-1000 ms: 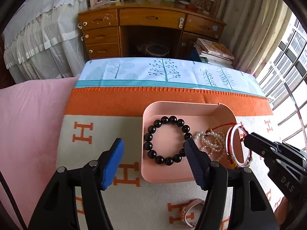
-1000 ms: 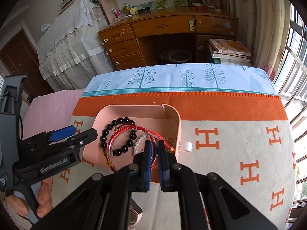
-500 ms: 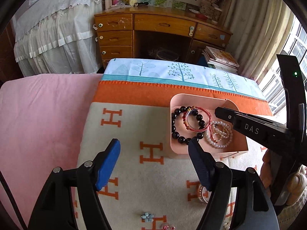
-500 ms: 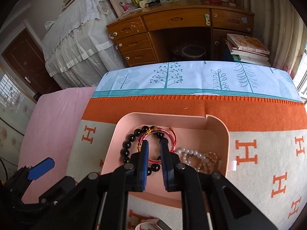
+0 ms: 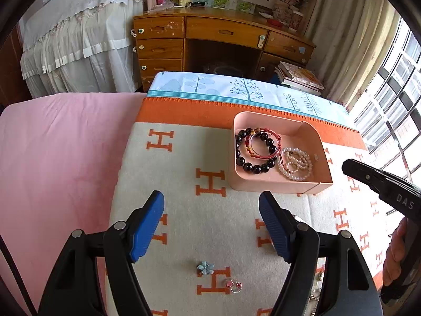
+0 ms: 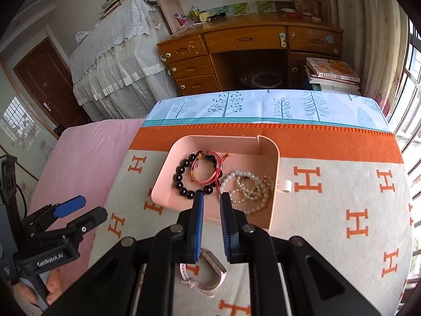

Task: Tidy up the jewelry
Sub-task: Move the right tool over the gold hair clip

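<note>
A pink tray (image 5: 273,184) (image 6: 163,184) sits on the orange-and-cream blanket. It holds a black bead bracelet (image 5: 240,158) (image 6: 181,181), a red cord bracelet (image 5: 264,146) (image 6: 206,169) and a pearl strand (image 5: 296,163) (image 6: 248,187). My left gripper (image 5: 211,223) is open and empty, well in front of the tray. My right gripper (image 6: 211,226) is slightly open and empty, over the tray's near edge. A pink watch (image 6: 208,276) lies just below it. A blue flower piece (image 5: 205,267) and a small pink piece (image 5: 233,284) lie near my left gripper.
The blanket (image 5: 184,184) covers a bed with a pink sheet (image 5: 60,144) to the left. A wooden desk (image 5: 210,42) and stacked books (image 5: 300,79) stand beyond the bed's far end. A window (image 5: 394,92) is on the right.
My right gripper let go of the red cord bracelet in the tray, opened slightly and drew back. My left gripper pulled back and up, away from the tray.
</note>
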### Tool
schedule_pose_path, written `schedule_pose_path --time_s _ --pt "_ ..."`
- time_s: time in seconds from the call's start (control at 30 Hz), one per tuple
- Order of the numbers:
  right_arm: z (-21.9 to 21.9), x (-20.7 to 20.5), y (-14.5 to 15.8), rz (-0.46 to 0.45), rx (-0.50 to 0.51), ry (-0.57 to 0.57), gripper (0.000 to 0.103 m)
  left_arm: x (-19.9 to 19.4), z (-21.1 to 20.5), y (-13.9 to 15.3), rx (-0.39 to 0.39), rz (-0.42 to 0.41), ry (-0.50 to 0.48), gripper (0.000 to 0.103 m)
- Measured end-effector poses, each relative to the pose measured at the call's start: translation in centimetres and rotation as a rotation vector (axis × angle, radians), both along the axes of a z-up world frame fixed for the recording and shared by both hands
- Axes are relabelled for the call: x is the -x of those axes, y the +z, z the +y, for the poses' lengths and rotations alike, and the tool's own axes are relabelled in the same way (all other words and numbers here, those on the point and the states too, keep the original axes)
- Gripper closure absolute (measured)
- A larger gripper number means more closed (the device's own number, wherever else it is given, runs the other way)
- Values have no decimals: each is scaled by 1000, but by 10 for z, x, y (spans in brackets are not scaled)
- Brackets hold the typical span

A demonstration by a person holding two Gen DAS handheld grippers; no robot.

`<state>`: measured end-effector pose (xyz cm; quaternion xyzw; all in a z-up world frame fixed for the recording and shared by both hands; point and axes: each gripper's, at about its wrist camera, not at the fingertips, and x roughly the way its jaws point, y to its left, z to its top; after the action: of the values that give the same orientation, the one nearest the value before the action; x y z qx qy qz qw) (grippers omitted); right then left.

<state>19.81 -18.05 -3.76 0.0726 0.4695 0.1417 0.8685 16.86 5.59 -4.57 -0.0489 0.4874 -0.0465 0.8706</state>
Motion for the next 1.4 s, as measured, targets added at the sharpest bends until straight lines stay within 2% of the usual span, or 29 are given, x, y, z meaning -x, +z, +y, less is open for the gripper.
schedule_pose_path --time_s 0.13,0.33,0.43,0.53,0.77,0.9,1.03,1.4 --pt "-9 35 4 11 -14 23 90 18 -3 6 33 -9 -19 30" --pt "-25 83 -2 17 5 32 90 49 -15 15 34 -41 -77 30" --pt "-31 102 -11 44 9 51 89 65 -20 17 39 -55 -103 23" --pt "-29 122 -22 67 27 116 90 80 -24 16 49 -59 -127 23" --pt "-13 165 -42 19 176 288 90 107 -36 -8 38 -35 -171 23" --pt "-9 178 -58 31 228 377 90 119 -44 -32 -9 -21 -173 23" --pt "-6 181 -74 76 239 437 90 128 -54 -54 -37 7 -188 23" --pt "6 179 -92 79 315 543 90 133 -53 -80 -10 63 -174 23"
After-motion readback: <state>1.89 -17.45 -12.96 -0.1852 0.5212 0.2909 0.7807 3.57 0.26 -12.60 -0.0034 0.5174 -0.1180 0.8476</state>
